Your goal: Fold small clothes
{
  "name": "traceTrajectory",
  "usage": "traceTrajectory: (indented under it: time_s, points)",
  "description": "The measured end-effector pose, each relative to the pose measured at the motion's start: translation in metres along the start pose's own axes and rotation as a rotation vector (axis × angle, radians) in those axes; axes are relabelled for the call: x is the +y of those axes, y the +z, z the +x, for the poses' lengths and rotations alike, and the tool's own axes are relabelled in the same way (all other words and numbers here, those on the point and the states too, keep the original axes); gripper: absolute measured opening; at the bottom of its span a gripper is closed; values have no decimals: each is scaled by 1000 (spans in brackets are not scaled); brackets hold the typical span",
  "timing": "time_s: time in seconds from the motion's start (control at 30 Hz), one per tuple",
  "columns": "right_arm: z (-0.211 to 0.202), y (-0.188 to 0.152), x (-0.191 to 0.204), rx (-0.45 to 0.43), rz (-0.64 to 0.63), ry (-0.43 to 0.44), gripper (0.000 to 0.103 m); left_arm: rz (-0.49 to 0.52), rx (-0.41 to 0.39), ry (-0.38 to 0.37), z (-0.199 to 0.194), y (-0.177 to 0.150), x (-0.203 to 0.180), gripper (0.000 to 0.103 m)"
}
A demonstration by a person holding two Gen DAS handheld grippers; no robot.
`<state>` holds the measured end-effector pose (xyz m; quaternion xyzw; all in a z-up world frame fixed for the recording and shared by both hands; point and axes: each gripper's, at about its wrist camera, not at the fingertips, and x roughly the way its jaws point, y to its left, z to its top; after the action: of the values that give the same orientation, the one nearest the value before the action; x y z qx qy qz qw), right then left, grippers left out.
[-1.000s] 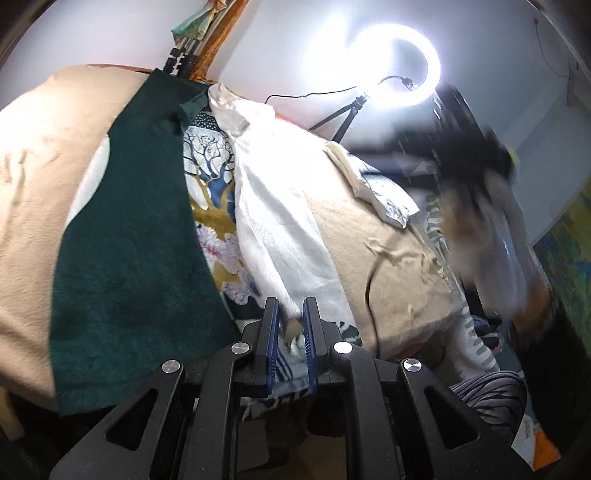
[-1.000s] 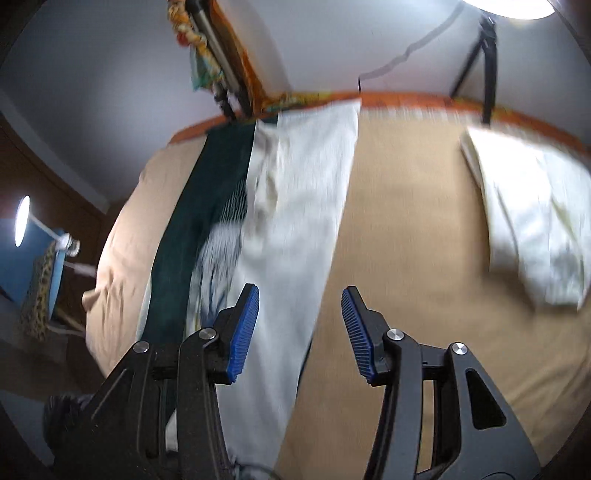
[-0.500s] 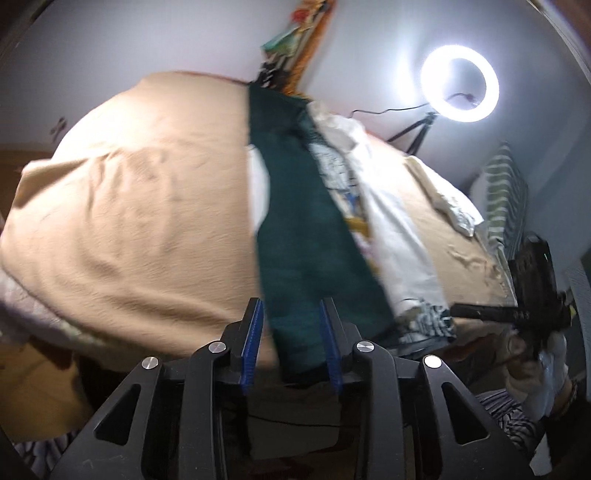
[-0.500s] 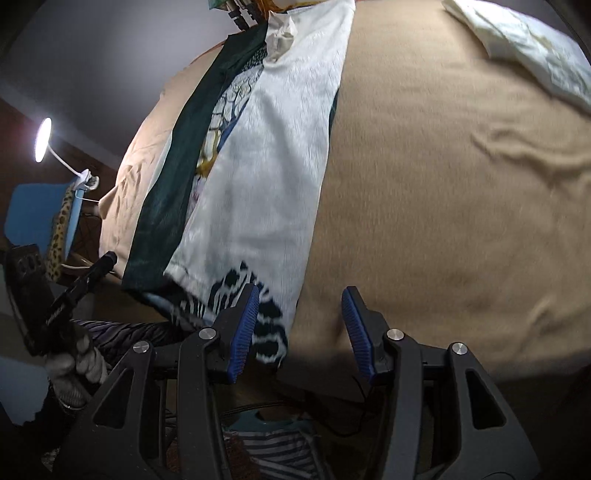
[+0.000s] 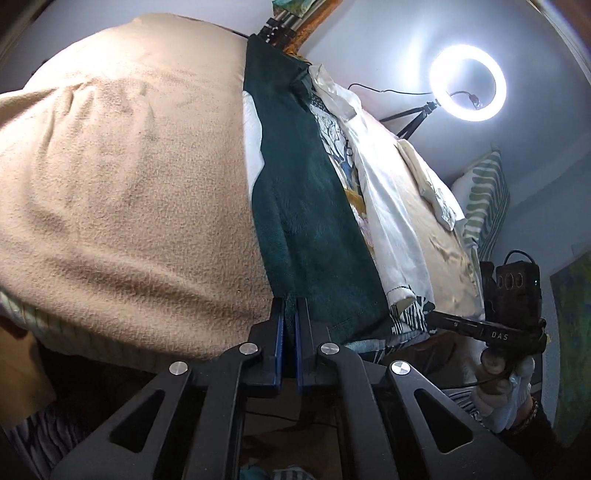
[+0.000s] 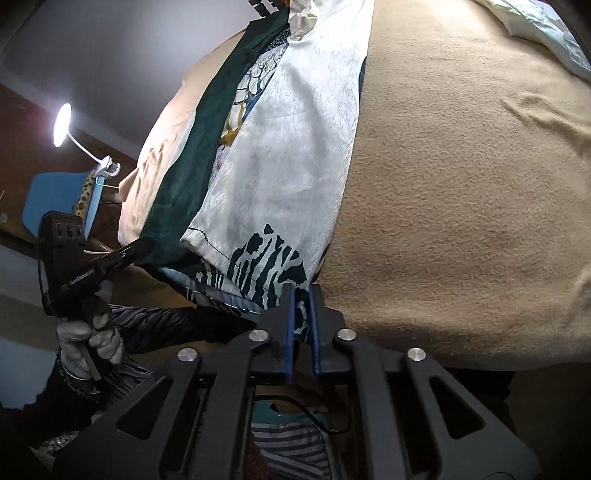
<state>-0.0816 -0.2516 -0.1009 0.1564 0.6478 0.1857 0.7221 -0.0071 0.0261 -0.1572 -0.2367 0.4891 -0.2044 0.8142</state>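
A pile of flat clothes lies on a tan blanket (image 5: 122, 192). A dark green garment (image 5: 314, 229) lies at the left of the pile, a white garment (image 6: 291, 162) at the right, with a black-and-white patterned hem (image 6: 266, 269) showing under it. My left gripper (image 5: 290, 306) is shut on the near left corner of the dark green garment. My right gripper (image 6: 301, 295) is shut on the patterned hem at the near right corner. The left gripper also shows in the right wrist view (image 6: 140, 247), and the right gripper in the left wrist view (image 5: 434, 317).
A folded white cloth (image 5: 432, 184) lies on the blanket to the right; it also shows in the right wrist view (image 6: 546, 33). A ring light (image 5: 467, 83) on a tripod stands behind. A striped pillow (image 5: 484, 206) leans at the right. A desk lamp (image 6: 62, 123) and blue chair (image 6: 48, 203) stand left.
Both grippers have come down to the near edge of the pile and closed, the left on the green garment's corner, the right on the patterned hem.
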Motion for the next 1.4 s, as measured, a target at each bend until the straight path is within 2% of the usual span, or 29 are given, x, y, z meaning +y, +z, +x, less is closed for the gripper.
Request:
traceTrajectory:
  time_s: [0.23,0.3,0.4,0.53,0.73,0.93,1.2,1.4]
  points:
    - [-24,-6,-9,-65,84,118,3,23,-47,-27,-30,8,-5,1]
    - [-21,-8,-9,-62,77,104,3,43,-44,-19,-33,9,-5,1]
    - [0,-7,-12,3,82,48,3,45,-5,8,-22,7,1,1]
    - [-1,-2,-12,-3,99,65,3,14,24,0,-14,4,6,1]
    - [-10,13,-13,-41,146,123,3,9,-29,-34,-30,28,-2,1]
    - [-26,46,-12,-104,155,141,3,19,-70,-48,-32,68,-12,1]
    - [-28,115,-21,-161,206,125,3,11,-91,-31,-10,136,-17,1]
    - [-5,164,-31,-158,237,102,3,28,-73,39,20,178,-13,1]
